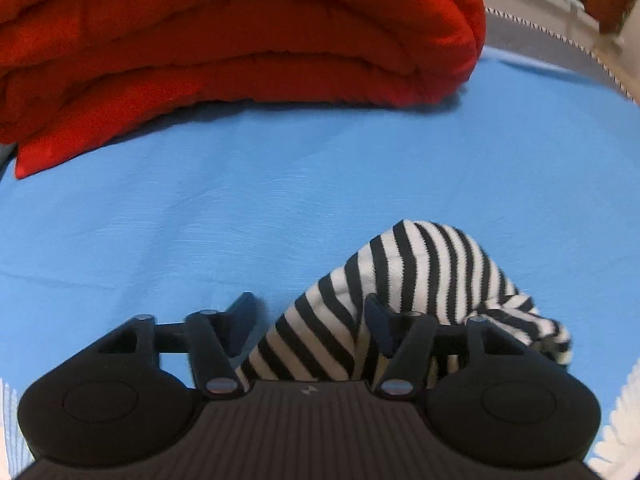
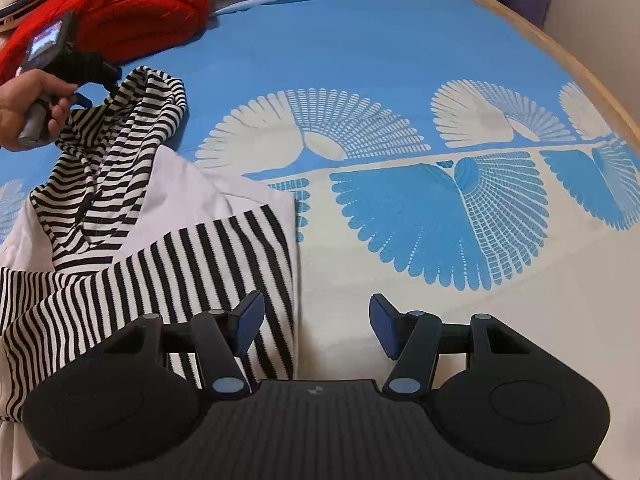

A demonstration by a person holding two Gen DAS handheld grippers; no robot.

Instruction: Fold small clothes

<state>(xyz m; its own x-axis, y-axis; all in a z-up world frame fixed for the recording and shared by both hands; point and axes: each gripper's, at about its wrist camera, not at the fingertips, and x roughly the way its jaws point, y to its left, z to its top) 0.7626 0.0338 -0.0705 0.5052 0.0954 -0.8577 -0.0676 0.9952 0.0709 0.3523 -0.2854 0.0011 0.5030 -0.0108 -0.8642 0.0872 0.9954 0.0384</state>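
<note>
- Shirt (image 2: 132, 236), striped knit, is lying rumpled on the bed sheet (image 2: 400, 60); looking light, limp, likely best pinched at a hem or sleeve edge.
- Left gripper (image 1: 310, 312) is standing part-open with a striped fold between the jaws, apparently not pinched.
- Right gripper (image 2: 316, 320) is hovering open, holding nothing, over the hem.
- Red blanket (image 1: 240, 40) is sitting near, not blocking.

A home bedroom: blue patterned bedsheet (image 2: 360, 60), folded red blanket (image 1: 240, 40), wooden bedframe (image 2: 580, 64).

garment (image 2: 132, 256): black-and-white striped, with plain white panels
state: rumpled, partly folded
sleeve (image 1: 404, 292): bunched up in a hump
place: on the blue patterned bed
</note>
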